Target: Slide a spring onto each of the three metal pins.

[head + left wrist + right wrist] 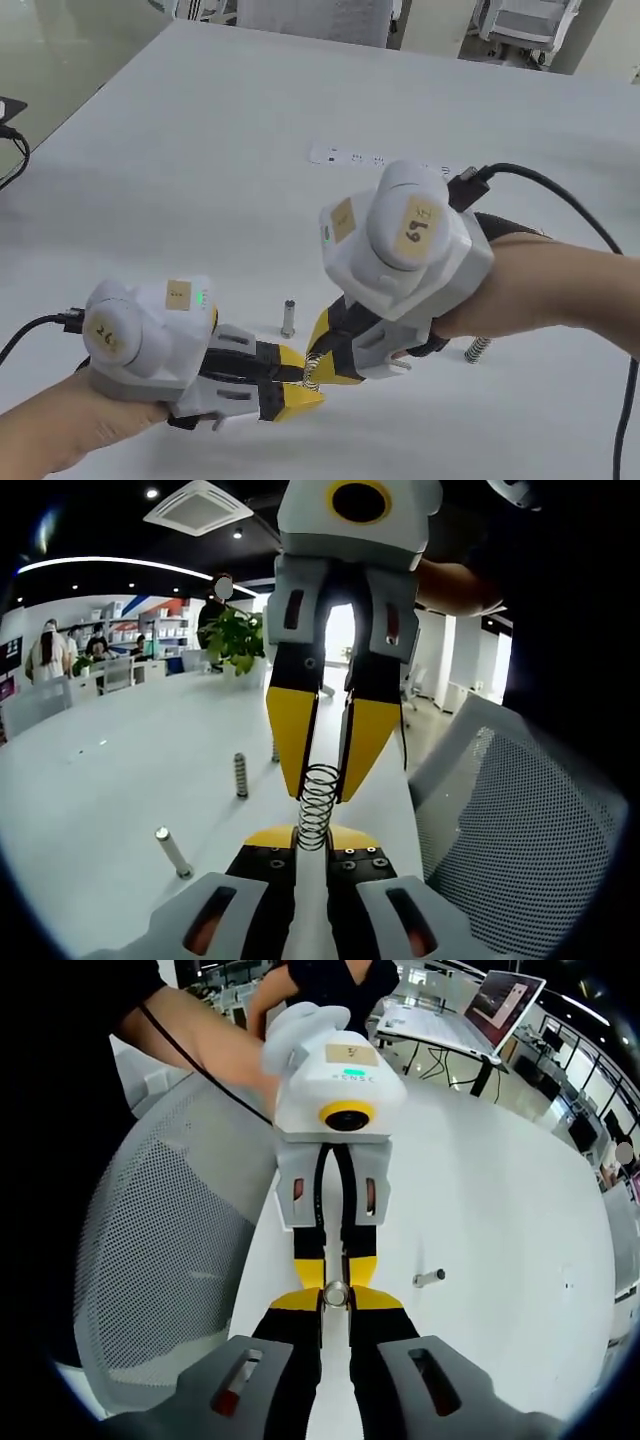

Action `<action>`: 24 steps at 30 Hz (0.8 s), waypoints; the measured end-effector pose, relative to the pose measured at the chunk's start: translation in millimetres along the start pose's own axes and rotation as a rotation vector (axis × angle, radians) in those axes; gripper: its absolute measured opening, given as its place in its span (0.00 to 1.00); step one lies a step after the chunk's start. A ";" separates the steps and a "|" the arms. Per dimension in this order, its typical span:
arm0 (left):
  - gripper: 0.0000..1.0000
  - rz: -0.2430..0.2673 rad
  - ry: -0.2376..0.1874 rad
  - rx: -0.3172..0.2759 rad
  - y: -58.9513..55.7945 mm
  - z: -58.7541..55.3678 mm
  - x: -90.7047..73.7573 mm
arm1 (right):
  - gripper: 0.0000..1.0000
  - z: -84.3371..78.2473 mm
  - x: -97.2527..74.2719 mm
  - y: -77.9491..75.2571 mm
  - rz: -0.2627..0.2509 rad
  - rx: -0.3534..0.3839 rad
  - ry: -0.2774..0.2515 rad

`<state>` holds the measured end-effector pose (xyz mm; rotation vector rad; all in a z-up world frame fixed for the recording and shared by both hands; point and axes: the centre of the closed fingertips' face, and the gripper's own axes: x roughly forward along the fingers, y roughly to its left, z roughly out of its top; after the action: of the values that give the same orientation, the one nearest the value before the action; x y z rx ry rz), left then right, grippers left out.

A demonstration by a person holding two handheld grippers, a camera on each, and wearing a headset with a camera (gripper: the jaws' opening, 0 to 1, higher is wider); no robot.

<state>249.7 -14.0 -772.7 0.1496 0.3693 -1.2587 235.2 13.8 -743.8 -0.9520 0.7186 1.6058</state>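
Left claw (pixel 312 845) pinched narrow, contents unclear, right claw (pixel 325 788) gripping coiled wire spring (pixel 317 818)

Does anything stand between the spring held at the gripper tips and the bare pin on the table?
Nothing visible does. The spring is held by the left gripper and right gripper; only bare table separates it from the upright pin.

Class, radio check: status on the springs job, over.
Left gripper and right gripper both shut on one spring. Bare pin stands beyond. Nothing blocking.
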 end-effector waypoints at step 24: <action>0.30 0.083 0.001 -0.029 15.1 0.4 -18.6 | 0.07 -5.5 -6.5 -9.7 -0.035 0.012 -0.003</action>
<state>259.3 7.3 -767.1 0.1398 0.3781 -1.1709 246.4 8.3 -740.6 -0.9488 0.7046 1.5703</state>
